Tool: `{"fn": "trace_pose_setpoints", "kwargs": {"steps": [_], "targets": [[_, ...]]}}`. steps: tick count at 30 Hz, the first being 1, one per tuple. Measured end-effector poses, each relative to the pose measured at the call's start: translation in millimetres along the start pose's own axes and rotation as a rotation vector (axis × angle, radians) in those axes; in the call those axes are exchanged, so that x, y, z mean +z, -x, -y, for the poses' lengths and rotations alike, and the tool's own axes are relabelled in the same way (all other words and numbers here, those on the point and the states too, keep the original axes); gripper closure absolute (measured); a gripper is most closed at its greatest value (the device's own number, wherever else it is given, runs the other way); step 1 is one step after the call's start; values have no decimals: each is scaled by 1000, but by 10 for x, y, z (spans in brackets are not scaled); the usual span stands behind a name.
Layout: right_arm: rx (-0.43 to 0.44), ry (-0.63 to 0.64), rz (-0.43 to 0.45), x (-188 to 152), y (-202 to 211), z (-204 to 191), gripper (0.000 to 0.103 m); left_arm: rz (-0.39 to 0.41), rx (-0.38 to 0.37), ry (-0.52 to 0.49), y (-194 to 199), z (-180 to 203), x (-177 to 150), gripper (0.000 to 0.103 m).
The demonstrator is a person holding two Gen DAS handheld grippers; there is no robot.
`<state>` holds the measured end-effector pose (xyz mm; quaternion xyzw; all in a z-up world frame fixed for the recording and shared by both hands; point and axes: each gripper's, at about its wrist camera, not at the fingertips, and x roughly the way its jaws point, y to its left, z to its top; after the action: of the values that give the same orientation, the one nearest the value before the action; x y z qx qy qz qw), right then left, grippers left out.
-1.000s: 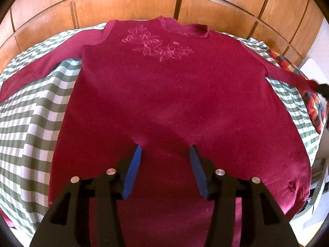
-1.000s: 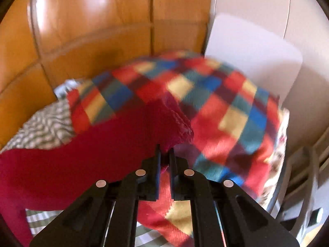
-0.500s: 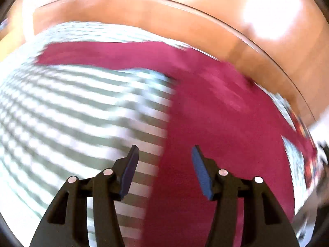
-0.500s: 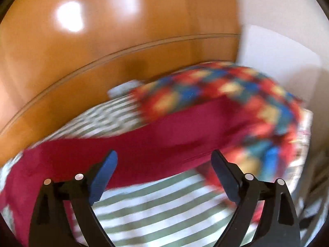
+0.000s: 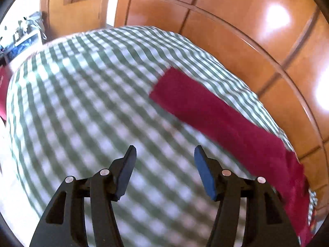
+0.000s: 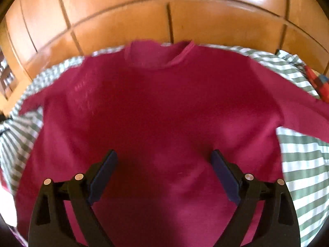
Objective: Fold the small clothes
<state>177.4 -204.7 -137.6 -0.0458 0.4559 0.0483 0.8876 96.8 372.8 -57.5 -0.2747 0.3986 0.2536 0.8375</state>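
A dark red long-sleeved sweater (image 6: pixel 160 111) lies spread flat on a green-and-white checked cover (image 6: pixel 302 164), its collar toward the wooden panels. My right gripper (image 6: pixel 164 160) hangs over the sweater's middle, wide open, nothing between its fingers. In the left wrist view only the sweater's left sleeve (image 5: pixel 216 113) shows, stretched out over the checked cover (image 5: pixel 82 103). My left gripper (image 5: pixel 164 154) hovers above bare cover, short of the sleeve's cuff end. Its jaws are opening and nothing is between them.
Glossy wooden panels (image 6: pixel 164 16) rise right behind the bed. A multicoloured plaid blanket (image 6: pixel 316 82) lies at the far right edge. In the left wrist view a wooden door (image 5: pixel 72 6) and cluttered furniture (image 5: pixel 22 37) stand beyond the bed's far left end.
The right gripper let go of the right sleeve's cuff, opened wide and swung left over the sweater's body. The left gripper swept left from the body out toward the left sleeve and widened slightly.
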Motion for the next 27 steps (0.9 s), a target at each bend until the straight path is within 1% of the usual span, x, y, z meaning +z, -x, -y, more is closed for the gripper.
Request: {"fn": "trace_pose_setpoints", "kwargs": {"steps": [1,2,4,5,7,10,12,13,14,15,16,17,18,19,20,22,23,25,26,27], "targets": [[-30,13,5,-45,-64,-37,10,1,19,2,-80,-22,91,42],[-35,19,14,-64,-98,-39,9,1,42,6,-175,-26,196,39],[-26,9,15,-63,-120,-32,6,-4,73,6,-337,-37,339,36],[-16,6,11,-62,-150,-43,4,-14,88,2,-420,-29,393,36],[-12,10,9,-79,-175,-34,4,-32,110,-3,-584,-29,488,36],[-22,14,6,-101,-155,-5,3,-29,120,-4,-725,8,555,39],[-23,15,6,-102,-162,0,3,-27,110,-37,-784,78,560,61],[-25,17,6,-111,-165,-2,3,-36,96,-60,-814,121,558,85],[-28,20,7,-113,-164,-5,3,-38,95,-80,-811,162,552,93],[-31,23,9,-112,-165,-7,3,-24,86,-85,-771,191,548,95],[-35,26,12,-114,-163,-8,3,5,82,-82,-687,198,550,96],[-36,27,14,-118,-162,-16,3,59,68,-69,-536,191,545,96],[-36,27,17,-124,-159,-13,3,95,60,-53,-412,165,531,96],[-35,26,20,-128,-158,-9,3,122,64,-33,-315,118,514,96],[-36,26,21,-129,-158,-9,3,133,85,-11,-254,42,485,96],[-39,29,24,-135,-159,-6,3,122,149,-7,-293,-50,426,96],[-38,29,26,-137,-158,-2,3,92,209,-26,-394,-84,381,96],[-39,30,26,-144,-162,2,3,19,253,-38,-627,-133,306,95],[-39,30,27,-148,-162,3,3,33,270,-48,-646,-113,298,91],[-39,30,27,-145,-162,3,3,43,295,-62,-625,-66,287,89]]}}
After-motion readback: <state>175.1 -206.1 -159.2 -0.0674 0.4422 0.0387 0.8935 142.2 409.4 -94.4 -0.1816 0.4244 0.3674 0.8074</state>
